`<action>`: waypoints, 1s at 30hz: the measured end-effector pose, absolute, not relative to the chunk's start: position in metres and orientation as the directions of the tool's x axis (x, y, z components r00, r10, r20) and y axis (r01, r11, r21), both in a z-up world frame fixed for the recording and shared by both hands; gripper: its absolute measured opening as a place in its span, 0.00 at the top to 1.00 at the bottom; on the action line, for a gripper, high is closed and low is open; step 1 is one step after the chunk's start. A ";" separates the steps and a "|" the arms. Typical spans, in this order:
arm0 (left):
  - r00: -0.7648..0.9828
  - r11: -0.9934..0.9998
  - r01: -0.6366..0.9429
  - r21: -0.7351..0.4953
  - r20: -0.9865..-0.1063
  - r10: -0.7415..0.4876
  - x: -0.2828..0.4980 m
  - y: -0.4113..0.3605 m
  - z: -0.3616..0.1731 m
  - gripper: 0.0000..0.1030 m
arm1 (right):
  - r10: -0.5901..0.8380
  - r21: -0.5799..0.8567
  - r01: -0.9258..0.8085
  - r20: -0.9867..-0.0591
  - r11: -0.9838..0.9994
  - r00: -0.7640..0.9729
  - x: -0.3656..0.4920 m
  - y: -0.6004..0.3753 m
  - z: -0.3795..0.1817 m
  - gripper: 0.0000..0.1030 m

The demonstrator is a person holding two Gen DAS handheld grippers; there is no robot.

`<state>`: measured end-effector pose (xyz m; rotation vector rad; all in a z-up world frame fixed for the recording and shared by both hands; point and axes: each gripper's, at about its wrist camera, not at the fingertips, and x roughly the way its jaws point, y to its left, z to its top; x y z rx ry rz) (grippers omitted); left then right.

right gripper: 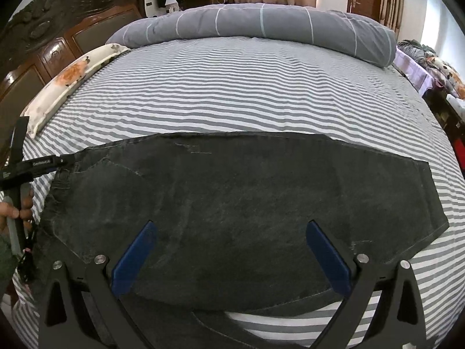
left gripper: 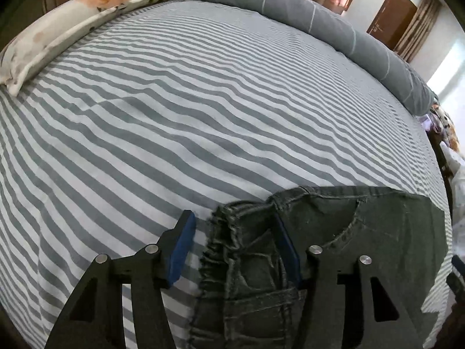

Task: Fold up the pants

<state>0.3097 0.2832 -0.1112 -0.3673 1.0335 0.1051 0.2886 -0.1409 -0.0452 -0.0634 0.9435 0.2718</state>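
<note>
the dark jeans point(right gripper: 247, 203) lie flat near the near edge of the striped bed point(right gripper: 247, 87), with wide bare sheet beyond. the left hand-held gripper point(left gripper: 232, 238) is spread around the bunched waistband, the right hand-held gripper point(right gripper: 232, 247) spread over the legs. a floral pillow point(right gripper: 72, 78) and rolled grey duvet point(right gripper: 261, 26) line the far sides.

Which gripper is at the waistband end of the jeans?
The left gripper: its open fingers straddle the bunched waistband. The right gripper hovers open over the plain leg of the jeans.

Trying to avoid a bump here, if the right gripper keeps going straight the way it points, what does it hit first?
Most likely the dark pants: the open right gripper points at their spread fabric, with striped bedsheet beyond. Depth is unclear.
</note>
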 end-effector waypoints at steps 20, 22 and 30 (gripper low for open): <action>0.535 0.948 -0.216 -0.234 -0.841 -0.086 0.312 0.264 -0.116 0.54 | 0.224 0.001 -0.385 -0.814 0.923 0.535 0.316 -0.149 -0.046 0.01; 0.542 0.961 -0.197 -0.194 -0.838 -0.058 0.311 0.253 -0.113 0.65 | 0.226 -0.012 -0.408 -0.818 0.913 0.529 0.325 -0.152 -0.046 0.01; 0.637 0.982 -0.137 -0.132 -0.771 -0.014 0.277 0.220 -0.076 0.87 | 0.292 -0.023 -0.576 -0.846 0.817 0.447 0.364 -0.159 -0.052 0.04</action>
